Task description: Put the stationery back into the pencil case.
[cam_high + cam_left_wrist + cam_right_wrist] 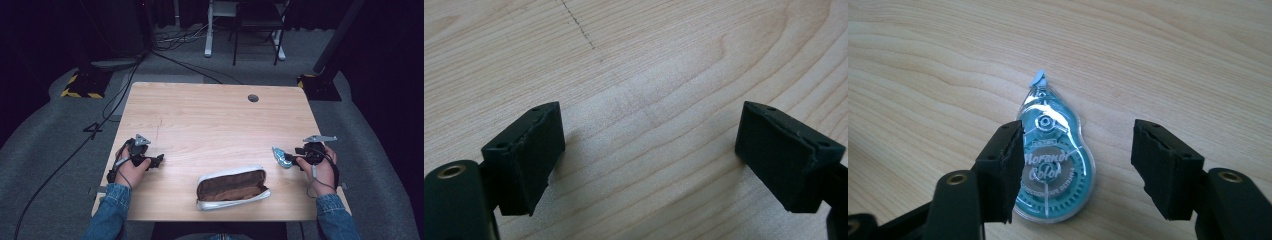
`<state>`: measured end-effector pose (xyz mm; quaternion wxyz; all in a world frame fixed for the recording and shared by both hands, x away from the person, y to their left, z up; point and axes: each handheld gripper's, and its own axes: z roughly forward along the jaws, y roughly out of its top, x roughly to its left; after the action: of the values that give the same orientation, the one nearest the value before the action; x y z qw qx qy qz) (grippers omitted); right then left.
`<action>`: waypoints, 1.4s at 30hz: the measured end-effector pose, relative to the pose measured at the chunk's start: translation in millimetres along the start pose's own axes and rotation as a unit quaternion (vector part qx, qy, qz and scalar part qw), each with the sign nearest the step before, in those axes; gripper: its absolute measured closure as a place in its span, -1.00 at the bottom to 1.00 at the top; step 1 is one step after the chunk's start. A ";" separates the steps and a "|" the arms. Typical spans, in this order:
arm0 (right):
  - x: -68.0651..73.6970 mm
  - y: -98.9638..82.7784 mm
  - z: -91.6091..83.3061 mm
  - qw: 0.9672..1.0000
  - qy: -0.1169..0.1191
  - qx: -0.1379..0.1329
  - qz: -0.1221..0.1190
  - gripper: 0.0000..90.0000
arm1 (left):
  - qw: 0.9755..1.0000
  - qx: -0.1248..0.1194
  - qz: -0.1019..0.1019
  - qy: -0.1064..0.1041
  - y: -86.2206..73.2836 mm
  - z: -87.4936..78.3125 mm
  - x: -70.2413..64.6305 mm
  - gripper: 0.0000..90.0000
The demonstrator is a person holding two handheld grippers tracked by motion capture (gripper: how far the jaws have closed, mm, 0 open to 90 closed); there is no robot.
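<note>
A teal and clear correction tape dispenser [1053, 165] lies flat on the wooden table [210, 125], near its right edge [281, 157]. My right gripper [1078, 150] stands around it: the left pad covers its edge, while the right pad stays clear of it with bare wood between. In the high view the right gripper [294, 159] points left, just behind the dispenser. My left gripper [158, 160] rests at the table's left side, open, with only bare wood between its pads [651, 155]. A white pouch [232, 187] with a brown lining lies unzipped near the front edge, between the two hands.
A round cable hole [253, 98] is at the back right of the table. Beyond the far edge stand a chair and desk legs [245, 30], with cables on the grey floor. A faint dashed pencil line [576, 25] marks the wood ahead of the left gripper.
</note>
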<state>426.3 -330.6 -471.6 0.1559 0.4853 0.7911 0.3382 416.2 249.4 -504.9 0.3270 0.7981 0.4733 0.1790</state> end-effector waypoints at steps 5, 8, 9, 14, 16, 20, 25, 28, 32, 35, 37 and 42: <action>8.9 3.7 11.1 1.000 0.008 0.010 -0.012 -0.14 | 1.000 0.001 -0.003 0.002 0.0 -0.1 -0.8 -0.72; 13.8 5.2 18.0 1.000 0.011 0.019 -0.020 -0.14 | 1.000 0.000 -0.006 0.002 -0.1 0.1 -1.6 -0.72; 14.8 5.4 20.2 0.999 0.011 0.022 -0.023 -0.14 | 1.000 0.000 -0.006 0.002 -0.1 0.1 -1.6 -0.72; 16.4 5.7 26.3 0.999 0.006 0.032 -0.027 -0.14 | 1.000 0.000 -0.005 0.001 -0.1 0.1 -1.7 -0.72; 16.3 5.7 27.3 0.999 0.006 0.035 -0.028 -0.14 | 1.000 0.001 -0.006 0.001 -0.1 0.0 -1.8 -0.72; 17.8 8.0 30.1 0.998 -0.005 0.043 -0.035 -0.14 | 1.000 0.001 -0.005 0.001 -0.1 0.0 -1.8 -0.72; 20.7 15.8 31.2 0.996 -0.021 0.081 -0.042 -0.14 | 1.000 0.000 -0.005 0.001 -0.1 0.0 -1.8 -0.72; 21.5 19.3 32.0 0.994 -0.025 0.095 -0.038 -0.13 | 1.000 0.000 -0.005 0.000 -0.1 0.0 -1.9 -0.72; 22.6 21.4 31.9 0.993 -0.025 0.106 -0.037 -0.08 | 1.000 0.000 -0.004 -0.001 -0.2 0.0 -2.0 -0.72; 23.5 23.9 31.0 0.991 -0.026 0.122 -0.040 0.01 | 1.000 0.000 -0.004 -0.001 -0.2 0.0 -2.0 -0.72; 25.3 26.3 30.4 0.990 -0.026 0.135 -0.039 0.09 | 1.000 0.000 -0.004 -0.001 -0.2 0.0 -2.1 -0.72; 25.9 26.5 29.9 0.990 -0.028 0.137 -0.034 0.11 | 1.000 0.000 -0.004 -0.001 -0.2 0.0 -2.0 -0.72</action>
<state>448.5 -288.6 -472.9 0.1214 0.4840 0.8414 0.2075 415.1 247.7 -505.0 0.3282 0.7963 0.4764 0.1769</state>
